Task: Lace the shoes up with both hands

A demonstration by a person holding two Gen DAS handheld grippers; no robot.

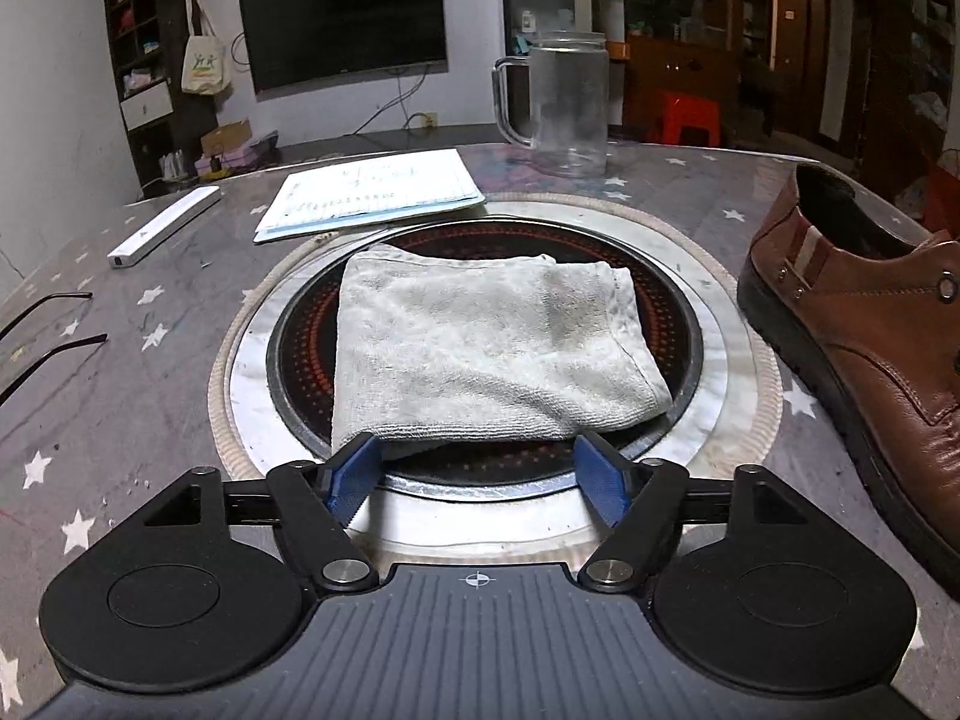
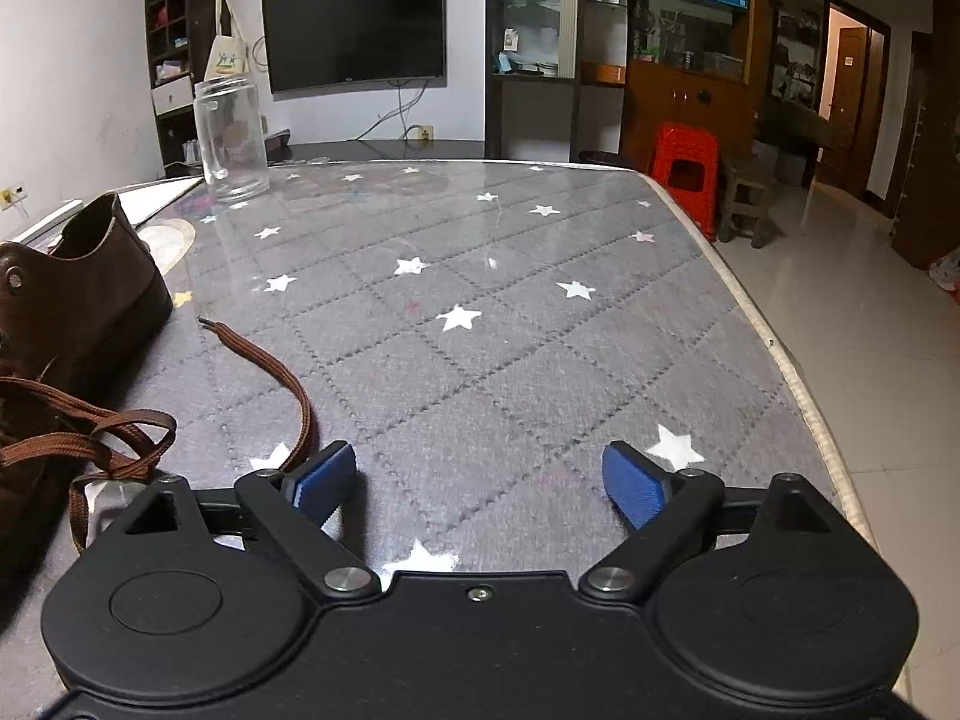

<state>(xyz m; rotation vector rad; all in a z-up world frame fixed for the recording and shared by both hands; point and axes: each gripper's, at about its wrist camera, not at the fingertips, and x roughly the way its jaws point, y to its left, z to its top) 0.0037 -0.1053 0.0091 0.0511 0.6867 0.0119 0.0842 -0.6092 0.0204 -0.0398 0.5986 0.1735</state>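
Both hand-held grippers, left (image 1: pixel 477 474) and right (image 2: pixel 480 480), gape empty; shoe (image 2: pixel 72 300) cut off at frame edge.

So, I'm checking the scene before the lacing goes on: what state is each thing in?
left gripper: open, holding nothing
right gripper: open, holding nothing
brown leather shoe: upright on the table, top eyelet empty
brown shoelace: loose, one end lying free on the table
white towel: folded, lying on the round cooktop
glass mug: upright, empty
papers: lying flat
television: screen dark
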